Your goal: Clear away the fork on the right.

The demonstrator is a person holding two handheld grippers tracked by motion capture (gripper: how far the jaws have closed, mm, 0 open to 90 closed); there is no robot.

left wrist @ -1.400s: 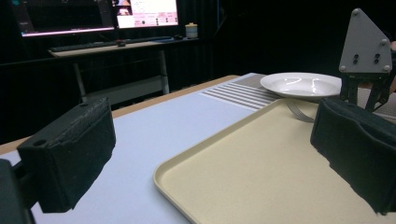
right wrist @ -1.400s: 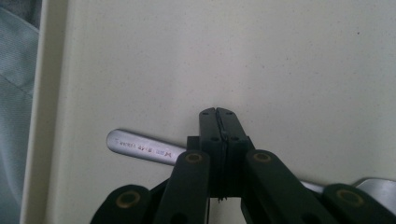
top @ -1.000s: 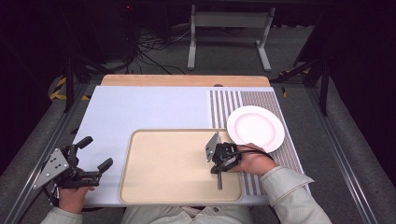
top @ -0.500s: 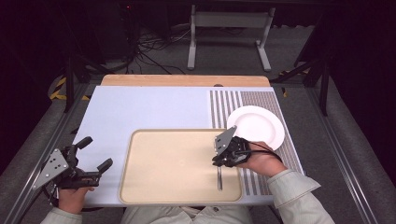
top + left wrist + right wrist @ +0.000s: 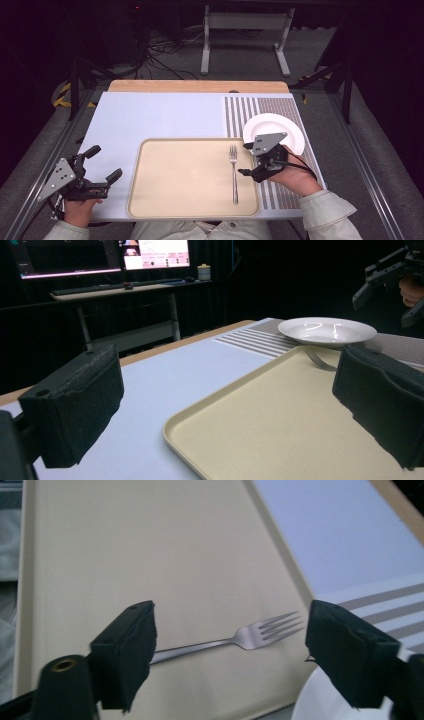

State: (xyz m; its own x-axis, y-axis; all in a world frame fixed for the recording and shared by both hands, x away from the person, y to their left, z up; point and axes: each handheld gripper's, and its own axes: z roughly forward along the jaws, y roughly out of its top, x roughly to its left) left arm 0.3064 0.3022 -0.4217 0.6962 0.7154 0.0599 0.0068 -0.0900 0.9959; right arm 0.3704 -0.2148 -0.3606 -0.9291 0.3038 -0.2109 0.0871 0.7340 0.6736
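Right gripper (image 5: 246,159): my jaws have just been opening and now stand wide apart, with nothing pressed between the pads. In the high view I hang over the tray's right edge, just beside the fork.
Right gripper view: I look down past my two black pads (image 5: 125,650) at the fork (image 5: 235,641); it lies on the tray below the gap between them, apart from both.
Fork (image 5: 233,172): flat on the beige tray, near its right side, tines towards the far edge, handle towards me. Nothing holds it.
Tray (image 5: 165,175): sits on the pale blue mat (image 5: 160,117) at the near edge of the table.
Plate (image 5: 280,127): white, on the striped part of the mat, just past the tray's far right corner, beside my right hand (image 5: 295,175).
Left gripper (image 5: 104,163): jaws spread wide, clamped on nothing; I hold it off the tray's left side, well apart from the fork.
Left gripper view: between my pads (image 5: 75,405) I see the tray's corner (image 5: 200,430), the fork's tines (image 5: 316,360) and the plate (image 5: 327,331) beyond.
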